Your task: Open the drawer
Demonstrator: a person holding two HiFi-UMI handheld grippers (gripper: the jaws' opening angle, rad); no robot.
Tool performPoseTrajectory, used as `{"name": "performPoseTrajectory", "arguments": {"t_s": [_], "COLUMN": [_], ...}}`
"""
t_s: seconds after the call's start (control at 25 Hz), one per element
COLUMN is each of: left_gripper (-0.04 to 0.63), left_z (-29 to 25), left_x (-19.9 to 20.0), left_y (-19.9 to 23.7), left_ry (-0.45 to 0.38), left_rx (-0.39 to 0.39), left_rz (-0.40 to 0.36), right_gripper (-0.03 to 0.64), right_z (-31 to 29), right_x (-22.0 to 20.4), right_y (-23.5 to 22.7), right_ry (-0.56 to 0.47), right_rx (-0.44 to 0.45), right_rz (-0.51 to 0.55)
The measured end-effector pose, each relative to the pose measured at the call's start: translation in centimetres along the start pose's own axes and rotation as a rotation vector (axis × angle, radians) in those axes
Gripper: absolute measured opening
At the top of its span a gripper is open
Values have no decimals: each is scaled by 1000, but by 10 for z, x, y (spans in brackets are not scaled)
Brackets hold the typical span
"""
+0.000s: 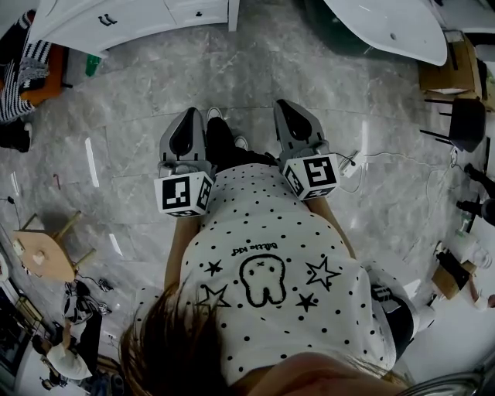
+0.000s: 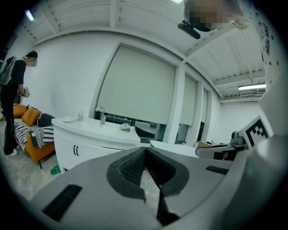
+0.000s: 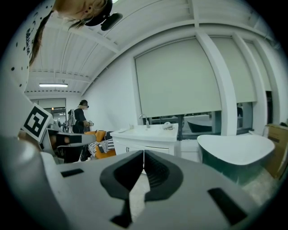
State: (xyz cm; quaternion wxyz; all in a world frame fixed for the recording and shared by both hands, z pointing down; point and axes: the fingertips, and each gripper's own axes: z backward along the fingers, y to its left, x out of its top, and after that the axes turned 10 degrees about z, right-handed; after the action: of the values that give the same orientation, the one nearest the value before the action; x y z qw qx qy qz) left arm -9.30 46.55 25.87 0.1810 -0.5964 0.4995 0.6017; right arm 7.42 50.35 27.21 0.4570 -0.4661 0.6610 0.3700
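Your left gripper (image 1: 188,116) and right gripper (image 1: 285,107) are both clenched empty. The white vanity cabinet (image 1: 131,19) sits well ahead of you, across the grey floor (image 1: 255,69).

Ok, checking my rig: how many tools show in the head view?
2. The left tool is left of centre, the right tool right of centre, both shut and empty; none hidden.

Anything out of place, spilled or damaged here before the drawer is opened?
Nothing looks spilled or damaged. There are only two loose ends. A green object lies on the floor beside the white cabinet. A white cable trails across the floor at the right.
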Motion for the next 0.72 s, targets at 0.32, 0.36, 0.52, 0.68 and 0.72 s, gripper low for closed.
{"name": "performPoseTrajectory", "arguments": {"t_s": [0.32, 0.36, 0.52, 0.68, 0.72], "left_gripper": [5, 5, 5, 5, 5], "left_z": [-40, -46, -64, -75, -78], "left_x": [28, 32, 48, 57, 59], "left_y": [30, 34, 53, 76, 81], "left_ry": [20, 20, 10, 9, 9], "left_rx": [-43, -53, -84, -97, -99], "left_rz": [3, 0, -9, -4, -3], "right_gripper": [15, 15, 15, 15, 15], "right_z": [-51, -58, -87, -116, -123], "right_x": [26, 28, 37, 46, 48], "right_y": [-1, -1, 1, 9, 11], "right_ry": [3, 3, 1, -2, -4], "right_rx": [-27, -32, -52, -61, -62], "right_rz": [-3, -3, 5, 13, 14]}}
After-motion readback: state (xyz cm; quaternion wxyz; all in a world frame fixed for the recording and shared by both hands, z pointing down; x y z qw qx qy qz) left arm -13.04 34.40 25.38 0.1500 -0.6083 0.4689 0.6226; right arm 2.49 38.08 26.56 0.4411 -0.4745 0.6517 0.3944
